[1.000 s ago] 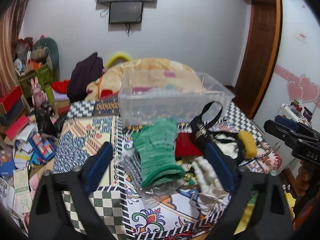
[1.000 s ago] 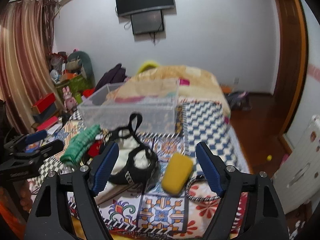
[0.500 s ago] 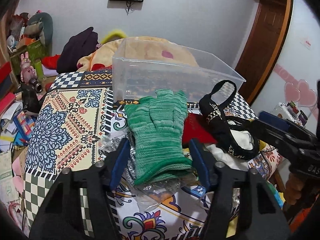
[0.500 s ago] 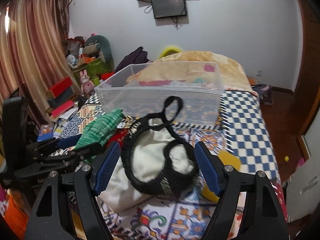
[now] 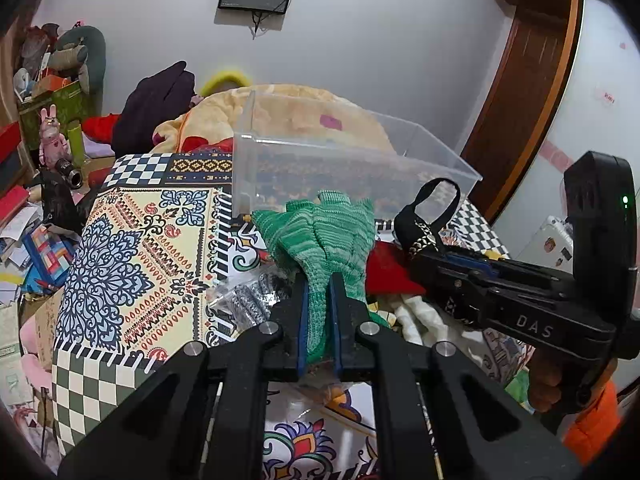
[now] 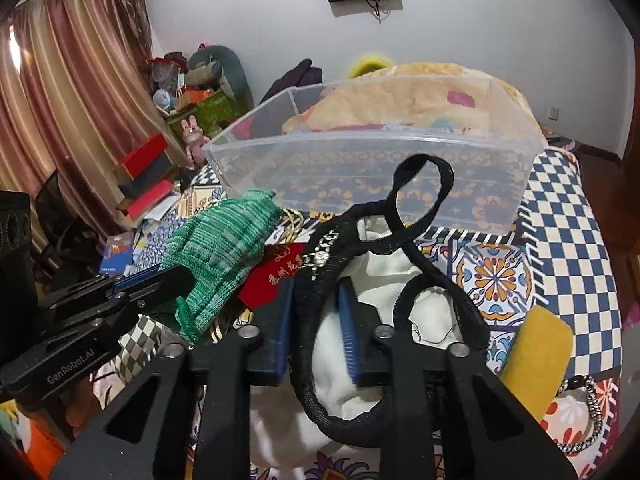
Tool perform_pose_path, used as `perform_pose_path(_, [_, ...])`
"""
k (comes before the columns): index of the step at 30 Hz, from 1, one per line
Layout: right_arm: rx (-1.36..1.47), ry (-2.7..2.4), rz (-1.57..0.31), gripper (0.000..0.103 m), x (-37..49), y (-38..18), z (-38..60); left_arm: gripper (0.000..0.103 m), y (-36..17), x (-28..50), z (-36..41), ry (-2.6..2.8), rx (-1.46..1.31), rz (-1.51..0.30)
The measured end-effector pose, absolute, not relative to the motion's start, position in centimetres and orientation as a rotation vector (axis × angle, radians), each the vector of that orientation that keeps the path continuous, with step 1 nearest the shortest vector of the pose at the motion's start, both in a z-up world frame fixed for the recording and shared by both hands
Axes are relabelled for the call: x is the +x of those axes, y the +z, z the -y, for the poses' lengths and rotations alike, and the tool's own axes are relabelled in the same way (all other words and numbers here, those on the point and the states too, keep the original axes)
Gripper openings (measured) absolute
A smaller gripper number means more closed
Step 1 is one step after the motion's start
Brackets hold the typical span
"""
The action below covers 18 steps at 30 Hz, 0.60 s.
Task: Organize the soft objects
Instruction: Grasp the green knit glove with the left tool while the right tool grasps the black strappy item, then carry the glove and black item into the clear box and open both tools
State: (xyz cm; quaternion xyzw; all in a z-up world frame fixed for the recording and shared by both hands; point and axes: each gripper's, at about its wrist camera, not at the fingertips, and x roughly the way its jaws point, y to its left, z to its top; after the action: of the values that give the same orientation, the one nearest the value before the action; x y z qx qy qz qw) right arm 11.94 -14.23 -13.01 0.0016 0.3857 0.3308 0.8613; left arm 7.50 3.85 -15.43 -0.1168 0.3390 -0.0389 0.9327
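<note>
My left gripper [image 5: 318, 282] is shut on the cuff of a green knitted glove [image 5: 324, 236], which points toward a clear plastic bin [image 5: 344, 160]. The glove [image 6: 220, 256] and left gripper [image 6: 160, 280] also show at the left of the right wrist view. My right gripper [image 6: 316, 292] is shut on the edge of a black strap garment [image 6: 424, 240] lying over white cloth [image 6: 384, 276], just in front of the clear bin [image 6: 380, 160]. The right gripper also shows in the left wrist view [image 5: 424, 258], holding the black strap [image 5: 428, 216].
A patterned cloth [image 5: 136, 248] covers the table. A yellow sponge [image 6: 536, 344] and a beaded cord [image 6: 588, 412] lie at the right. A red card [image 6: 280, 276] sits between the glove and garment. A bagged grey item [image 5: 248, 300] lies under the glove. Clutter [image 5: 36, 208] fills the floor at left.
Both grippers moved forward and down and closed: the left onto the green glove's cuff, the right onto the black strap garment.
</note>
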Motion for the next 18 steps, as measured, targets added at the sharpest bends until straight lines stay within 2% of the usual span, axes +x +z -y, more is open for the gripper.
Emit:
perform_pose_path(6, [0.016,0.66,-0.738,0.012,11.1,-11.1,15.8,0.006,-14.1,7.0,-3.8,-0.085,-0.236,-0.662])
perform_pose_path(18, [0.048,0.611,-0.584,0.01,10.2,-6.5,18.4,0.005,-8.1,6.2,-3.4,-0.082,-0.164,-0.506])
